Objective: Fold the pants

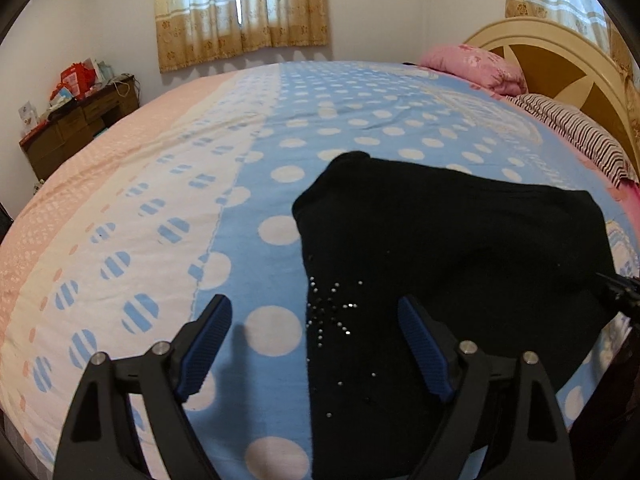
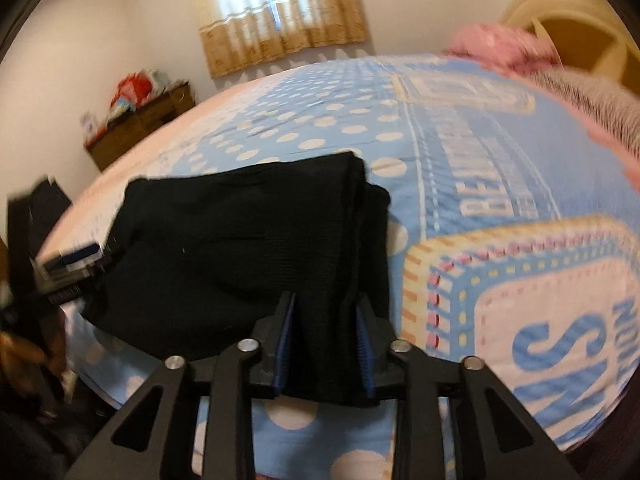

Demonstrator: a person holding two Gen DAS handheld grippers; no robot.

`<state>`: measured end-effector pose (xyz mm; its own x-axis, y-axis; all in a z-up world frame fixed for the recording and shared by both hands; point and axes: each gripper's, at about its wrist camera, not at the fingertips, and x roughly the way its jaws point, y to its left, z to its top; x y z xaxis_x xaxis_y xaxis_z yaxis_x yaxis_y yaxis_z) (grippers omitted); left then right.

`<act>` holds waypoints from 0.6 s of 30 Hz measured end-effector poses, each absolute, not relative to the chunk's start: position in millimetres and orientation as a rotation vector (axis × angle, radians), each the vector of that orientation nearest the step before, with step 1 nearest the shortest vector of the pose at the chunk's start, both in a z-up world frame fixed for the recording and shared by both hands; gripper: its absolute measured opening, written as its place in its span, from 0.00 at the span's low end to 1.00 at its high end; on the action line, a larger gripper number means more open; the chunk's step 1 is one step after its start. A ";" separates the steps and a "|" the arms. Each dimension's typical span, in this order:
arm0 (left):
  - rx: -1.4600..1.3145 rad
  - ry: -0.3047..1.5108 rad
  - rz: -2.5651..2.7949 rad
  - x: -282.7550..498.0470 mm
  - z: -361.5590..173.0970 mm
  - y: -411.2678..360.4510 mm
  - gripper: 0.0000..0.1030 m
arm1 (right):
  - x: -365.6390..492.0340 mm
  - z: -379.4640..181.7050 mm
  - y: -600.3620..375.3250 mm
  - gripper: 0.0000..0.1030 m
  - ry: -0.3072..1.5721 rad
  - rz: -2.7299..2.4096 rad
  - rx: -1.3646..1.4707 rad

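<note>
The black pants (image 2: 248,248) lie folded into a compact block on the bed (image 1: 248,128). Your right gripper (image 2: 326,344) pinches their near edge, probably to square the fold. Your left gripper (image 1: 316,344) hovers spread wide above the studded corner, gripping nothing.

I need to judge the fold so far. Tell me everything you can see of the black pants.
The black pants lie on the dotted blue bedsheet as a squarish bundle of soft knit with ribbed texture and small rhinestones. The right gripper pinches their near layered edge. The left gripper is open above the studded part.
</note>
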<state>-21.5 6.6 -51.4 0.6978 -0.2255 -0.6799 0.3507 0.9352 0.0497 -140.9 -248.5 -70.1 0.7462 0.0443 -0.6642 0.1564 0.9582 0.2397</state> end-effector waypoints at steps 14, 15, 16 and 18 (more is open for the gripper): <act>0.182 0.742 -0.280 -22.6 -53.1 9.5 0.98 | -153.1 -41.4 -172.2 0.34 0.678 0.004 0.027; 0.176 0.747 -0.282 -22.4 -53.3 11.1 0.98 | -147.1 -56.9 -178.2 0.33 0.749 -0.036 0.034; 0.171 0.751 -0.284 -21.6 -53.4 12.7 1.00 | -144.5 -67.5 -185.5 0.33 0.794 -0.054 0.057; 0.168 0.760 -0.286 -21.0 -54.4 14.6 1.00 | -150.5 -66.6 -195.6 0.33 0.769 -0.034 0.118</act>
<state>-21.0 14.6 -54.4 0.6885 -0.1941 -0.6988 0.3144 0.9482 0.0464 -150.5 -195.6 -66.6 0.7188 0.0126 -0.6951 0.0733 0.9929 0.0938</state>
